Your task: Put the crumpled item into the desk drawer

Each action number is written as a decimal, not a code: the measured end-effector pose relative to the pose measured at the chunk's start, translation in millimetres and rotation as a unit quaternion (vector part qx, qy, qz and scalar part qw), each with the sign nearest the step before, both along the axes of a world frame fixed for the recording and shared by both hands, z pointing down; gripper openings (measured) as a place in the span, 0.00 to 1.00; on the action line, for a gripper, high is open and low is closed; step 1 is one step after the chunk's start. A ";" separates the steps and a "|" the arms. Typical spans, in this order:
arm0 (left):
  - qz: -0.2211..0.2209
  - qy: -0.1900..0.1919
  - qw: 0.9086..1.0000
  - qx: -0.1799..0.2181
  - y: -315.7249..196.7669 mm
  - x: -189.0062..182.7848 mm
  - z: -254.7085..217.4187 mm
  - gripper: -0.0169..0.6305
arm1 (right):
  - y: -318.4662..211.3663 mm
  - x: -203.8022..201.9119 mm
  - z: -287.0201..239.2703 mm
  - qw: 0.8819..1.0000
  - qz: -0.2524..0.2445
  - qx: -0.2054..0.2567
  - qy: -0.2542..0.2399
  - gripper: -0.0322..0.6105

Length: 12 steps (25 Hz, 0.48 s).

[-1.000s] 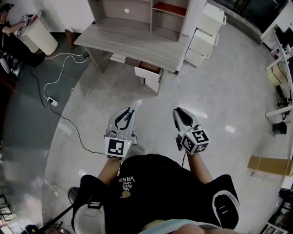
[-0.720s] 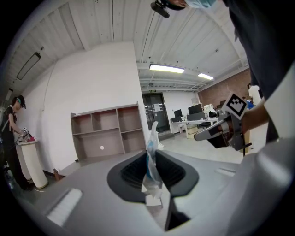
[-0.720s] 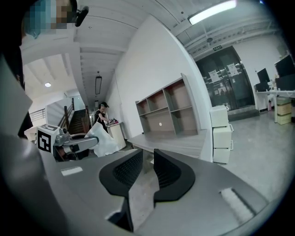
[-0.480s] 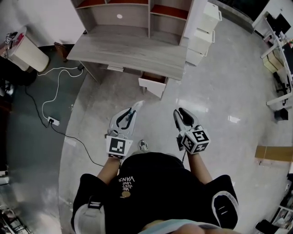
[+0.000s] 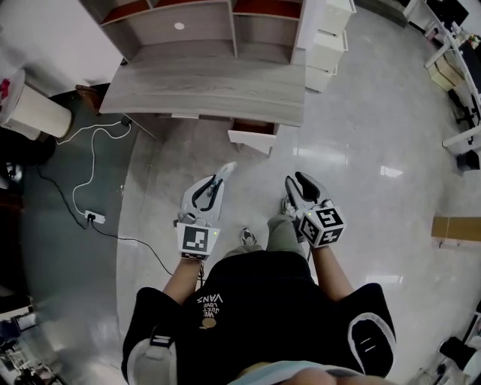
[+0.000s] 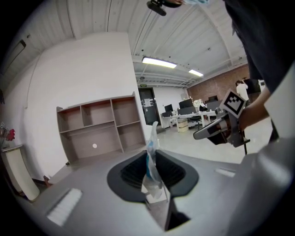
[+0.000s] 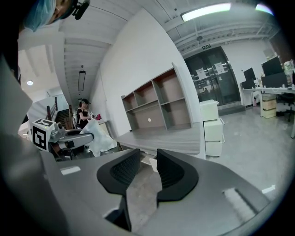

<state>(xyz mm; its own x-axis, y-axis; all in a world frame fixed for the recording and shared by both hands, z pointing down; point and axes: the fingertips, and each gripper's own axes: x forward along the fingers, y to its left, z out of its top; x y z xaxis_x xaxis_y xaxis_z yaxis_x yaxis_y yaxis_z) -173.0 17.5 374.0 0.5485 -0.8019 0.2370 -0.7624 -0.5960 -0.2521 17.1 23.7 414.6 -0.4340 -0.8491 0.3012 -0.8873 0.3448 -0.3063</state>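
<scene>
One crumpled item [image 6: 151,154], thin, white and blue, stands pinched upright in the left tool [image 5: 216,184], over glossy grey floor [image 5: 376,195] short of the counter [image 5: 218,86]. The right tool [image 7: 148,168], jaws just opened partway, holds nothing. A drawer [image 5: 252,139] hangs open under the counter's front edge; shelves [image 5: 188,22] line its back.
</scene>
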 end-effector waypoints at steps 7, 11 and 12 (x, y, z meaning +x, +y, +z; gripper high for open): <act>-0.022 -0.013 0.999 -0.022 -32.4 7.5 29.8 0.20 | -36.7 2.7 33.9 0.999 -0.030 -0.019 0.001 0.21; -0.041 -0.028 0.998 -0.034 -57.1 13.6 47.4 0.20 | -59.4 8.7 60.3 0.998 -0.058 -0.035 0.019 0.25; -0.045 -0.033 0.998 -0.037 -63.6 14.9 51.1 0.20 | -65.4 9.7 66.4 0.997 -0.064 -0.040 0.024 0.27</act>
<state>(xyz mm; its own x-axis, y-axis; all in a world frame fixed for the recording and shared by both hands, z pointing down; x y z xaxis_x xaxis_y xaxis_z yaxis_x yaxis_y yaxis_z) -158.1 -46.2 425.2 0.4571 -0.8261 0.3295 -0.7967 -0.5450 -0.2612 26.8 -41.6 481.0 -0.5205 -0.7599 0.3895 -0.8520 0.4324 -0.2950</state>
